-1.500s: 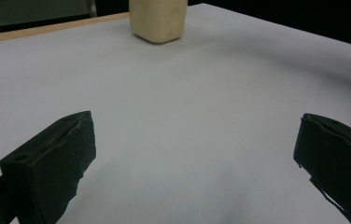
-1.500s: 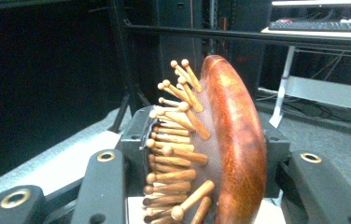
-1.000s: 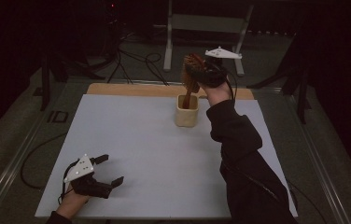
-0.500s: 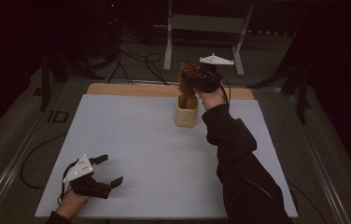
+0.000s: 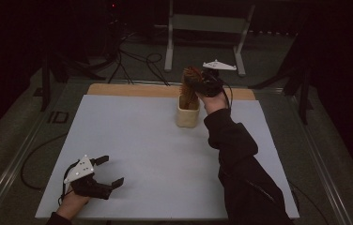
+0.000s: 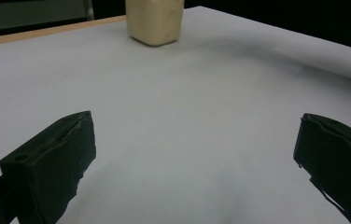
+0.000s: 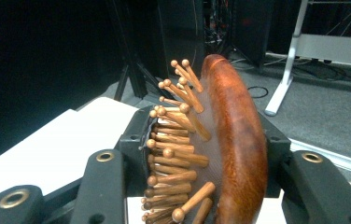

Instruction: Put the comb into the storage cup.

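Your right gripper (image 5: 198,83) has lifted higher, clamping the wooden hairbrush (image 7: 220,154) above the cup (image 5: 187,116); your left gripper (image 5: 110,171) rests released.

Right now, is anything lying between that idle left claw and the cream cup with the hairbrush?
Nothing visible: only bare white table stretches from the open left gripper to the cup.

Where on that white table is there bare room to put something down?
Nearly all of the table is bare: the wide stretch between the left gripper at the near left and the cup at the far side. It is crowded only at the cup, where the right gripper holds a brush.
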`<state>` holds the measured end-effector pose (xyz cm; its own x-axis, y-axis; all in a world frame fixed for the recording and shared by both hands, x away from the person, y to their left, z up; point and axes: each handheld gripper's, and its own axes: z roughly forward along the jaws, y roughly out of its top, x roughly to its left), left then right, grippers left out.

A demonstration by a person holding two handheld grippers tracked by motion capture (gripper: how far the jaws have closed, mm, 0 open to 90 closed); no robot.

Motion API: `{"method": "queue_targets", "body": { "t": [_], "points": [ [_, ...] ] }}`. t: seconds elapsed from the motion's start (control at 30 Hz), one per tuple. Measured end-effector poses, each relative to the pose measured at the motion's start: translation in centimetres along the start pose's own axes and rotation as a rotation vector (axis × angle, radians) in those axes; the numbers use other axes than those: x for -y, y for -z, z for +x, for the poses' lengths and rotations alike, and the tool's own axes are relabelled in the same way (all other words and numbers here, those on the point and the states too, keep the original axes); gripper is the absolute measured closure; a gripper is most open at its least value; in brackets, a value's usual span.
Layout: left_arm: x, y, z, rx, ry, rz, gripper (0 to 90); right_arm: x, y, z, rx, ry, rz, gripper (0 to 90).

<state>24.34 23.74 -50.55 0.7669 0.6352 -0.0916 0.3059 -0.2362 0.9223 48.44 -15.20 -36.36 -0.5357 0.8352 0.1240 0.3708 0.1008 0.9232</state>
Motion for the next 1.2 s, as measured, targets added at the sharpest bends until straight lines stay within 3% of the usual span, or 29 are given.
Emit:
{"method": "queue_targets", "body": {
  "t": [0.37,1.0,1.07,1.2],
  "points": [
    [0.0,-0.1,0.0,0.004,0.001,0.004,0.0,0.9,0.0,-1.1,0.002,-0.035,0.011,49.0],
    [0.0,-0.2,0.0,0.011,0.009,-0.005,0.0,1.5,0.9,-3.0,0.077,-0.07,0.04,40.2],
    [0.0,-0.2,0.1,0.015,0.012,-0.006,0.0,1.7,1.1,-3.3,0.091,-0.064,0.042,36.9],
    [0.0,-0.2,0.1,0.02,0.01,-0.008,0.0,1.7,1.5,-3.9,0.102,-0.068,0.039,18.8]
  ]
}}
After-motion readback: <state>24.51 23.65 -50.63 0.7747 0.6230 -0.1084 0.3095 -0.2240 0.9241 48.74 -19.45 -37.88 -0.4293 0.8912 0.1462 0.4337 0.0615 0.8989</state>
